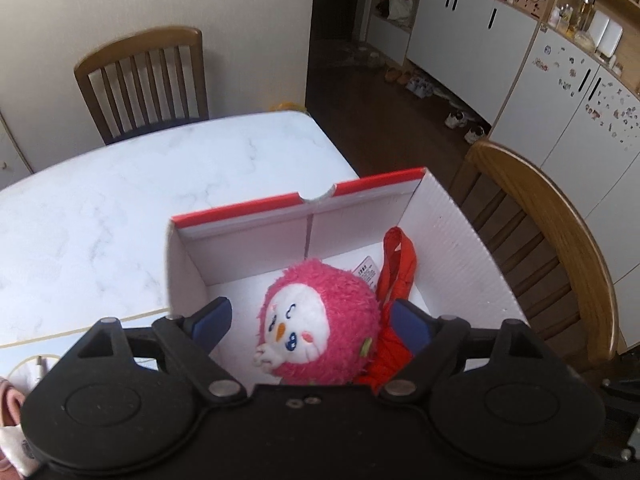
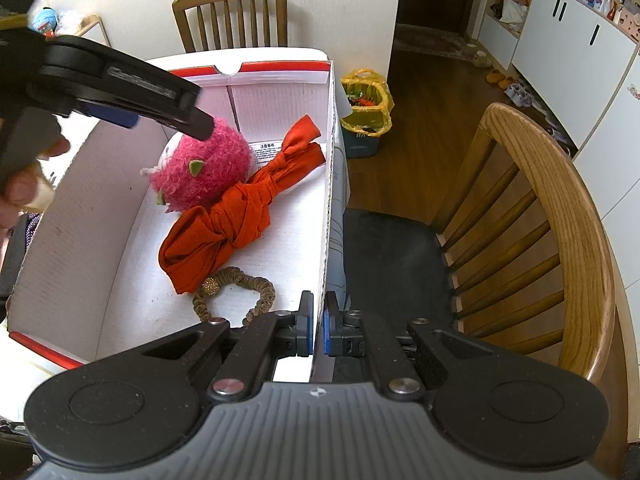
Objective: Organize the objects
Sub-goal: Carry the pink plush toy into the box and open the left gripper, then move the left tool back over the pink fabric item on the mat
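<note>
**Left wrist view: plush toy lies in the box between wide-spread jaws**

Left wrist camera looks down into a white cardboard box (image 1: 452, 240) with a red rim, standing at the edge of a white marble-patterned table (image 1: 120, 200). A round pink plush toy (image 1: 320, 320) with a white face lies on the box floor. The left gripper (image 1: 310, 326) hangs above it with its jaws wide apart; the blue pads (image 1: 212, 320) stand to either side of the toy and do not press on it. Just beside the toy, on its right in this view, lies a knotted red cloth (image 1: 396, 268).

From the right wrist camera, the same box (image 2: 72, 216) shows its contents along its length: the pink plush toy (image 2: 204, 168) toward the far end, the red cloth (image 2: 240, 212) touching it and stretching across the middle, and a brown beaded scrunchie (image 2: 256, 292) at the near end, just by the cloth. The right gripper (image 2: 318, 328) has its jaws together, clamped on the box's side wall, one pad inside and one outside. The left gripper (image 2: 120, 92), held by a hand (image 2: 24, 184), reaches in from the left above the toy.

A wooden chair (image 2: 552, 240) with a dark seat stands beside the box, a second chair (image 2: 232, 16) at the far end of the table, and a bin lined with a yellow bag (image 2: 366, 108) on the floor.
</note>
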`<act>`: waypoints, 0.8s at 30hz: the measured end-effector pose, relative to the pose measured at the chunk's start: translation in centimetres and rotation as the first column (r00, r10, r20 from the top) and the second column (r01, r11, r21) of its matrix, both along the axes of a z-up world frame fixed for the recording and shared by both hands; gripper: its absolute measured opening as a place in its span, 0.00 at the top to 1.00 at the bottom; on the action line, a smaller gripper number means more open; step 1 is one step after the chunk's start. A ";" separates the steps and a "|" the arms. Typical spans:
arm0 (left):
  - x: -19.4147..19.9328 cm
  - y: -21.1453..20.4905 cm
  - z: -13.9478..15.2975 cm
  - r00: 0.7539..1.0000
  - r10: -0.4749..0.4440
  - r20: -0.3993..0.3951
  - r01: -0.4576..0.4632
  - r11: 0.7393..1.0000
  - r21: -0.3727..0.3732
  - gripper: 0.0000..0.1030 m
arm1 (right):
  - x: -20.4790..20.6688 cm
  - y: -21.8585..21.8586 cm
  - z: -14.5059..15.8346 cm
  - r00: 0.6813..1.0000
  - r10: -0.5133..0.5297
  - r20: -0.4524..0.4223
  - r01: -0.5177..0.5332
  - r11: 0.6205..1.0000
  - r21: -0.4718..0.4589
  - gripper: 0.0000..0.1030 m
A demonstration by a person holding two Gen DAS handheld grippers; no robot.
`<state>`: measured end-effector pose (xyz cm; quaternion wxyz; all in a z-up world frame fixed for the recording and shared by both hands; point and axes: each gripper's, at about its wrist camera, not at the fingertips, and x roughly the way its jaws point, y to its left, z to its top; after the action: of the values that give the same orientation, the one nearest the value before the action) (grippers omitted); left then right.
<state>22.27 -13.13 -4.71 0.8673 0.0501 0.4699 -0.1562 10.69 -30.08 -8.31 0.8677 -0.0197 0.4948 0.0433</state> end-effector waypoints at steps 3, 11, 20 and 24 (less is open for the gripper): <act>-0.9 0.8 0.9 1.000 -0.003 0.002 0.003 1.000 -0.024 0.17 | 0.0 0.1 0.1 1.000 -0.001 0.001 0.001 1.000 -0.006 0.96; -3.2 2.8 2.8 0.998 0.006 0.055 -0.006 1.000 -0.011 0.15 | -0.1 0.4 0.2 1.000 0.001 0.007 -0.001 1.000 -0.022 0.96; -4.9 5.9 4.1 0.994 0.061 0.089 -0.058 0.998 -0.032 0.07 | -0.2 0.7 0.3 1.000 0.007 0.009 -0.007 0.999 -0.035 0.96; -5.4 7.4 4.3 0.991 0.098 0.091 -0.094 0.994 -0.049 0.01 | -0.2 0.8 0.3 1.000 0.014 0.005 -0.014 0.999 -0.038 0.96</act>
<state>16.88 -5.69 -0.39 0.8956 0.0152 0.4273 -0.1225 10.45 -29.27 -7.98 0.8682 -0.0397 0.4929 0.0402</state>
